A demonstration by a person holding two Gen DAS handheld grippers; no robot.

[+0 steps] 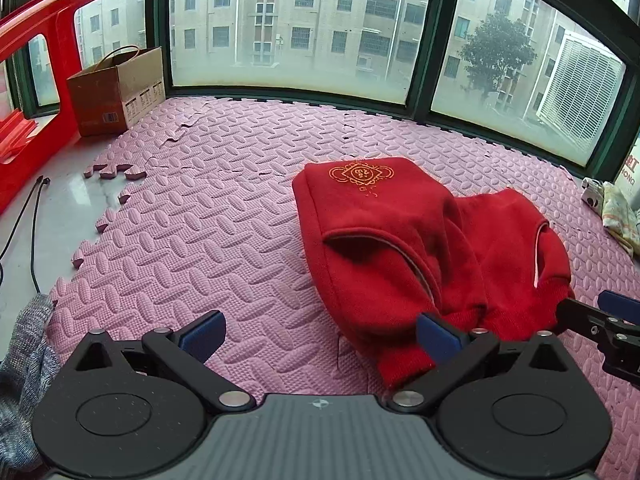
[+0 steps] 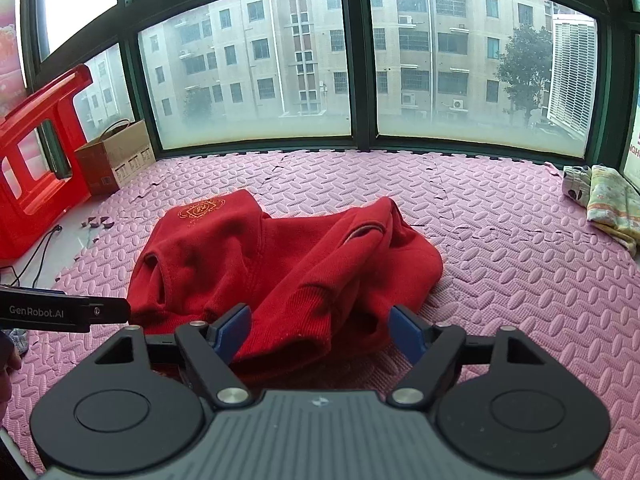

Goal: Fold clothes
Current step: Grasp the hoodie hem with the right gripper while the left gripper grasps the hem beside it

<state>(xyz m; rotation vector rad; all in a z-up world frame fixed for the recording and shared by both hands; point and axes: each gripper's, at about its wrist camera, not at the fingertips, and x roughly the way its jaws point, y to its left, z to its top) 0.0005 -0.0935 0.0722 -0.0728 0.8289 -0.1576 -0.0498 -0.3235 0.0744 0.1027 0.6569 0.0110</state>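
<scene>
Left wrist view shows the left gripper [image 1: 322, 326] with its jaws spread wide and nothing between them; its blue right pad sits just at the near hem of a red sweater [image 1: 404, 240], while the left pad is over bare pink foam mat [image 1: 200, 232]. The sweater lies crumpled right of centre in the frame, a gold embroidered emblem [image 1: 360, 174] showing on its far part and two openings edged in pale trim facing the camera. At the right edge of this view the tip of the right gripper [image 1: 600, 312] shows just beside the sweater's near right corner.

In the right wrist view the right gripper [image 2: 320, 330] also has its jaws wide, empty, with the ribbed hem of the red sweater [image 2: 280, 256] lying between and just beyond the two blue pads. The left gripper [image 2: 64, 312] enters from the left edge, its tip touching or just beside the sweater's left hem; which, I cannot tell.

Upper left of both frames holds a red plastic stool [image 1: 36, 80] and a cardboard box [image 1: 120, 88] against the window [image 1: 300, 28]. A small pile of patterned cloth [image 2: 604, 204] lies at the right edge of the mat, well apart from the sweater. A grey knit fabric [image 1: 24, 360] shows at the lower left of the left wrist view.
</scene>
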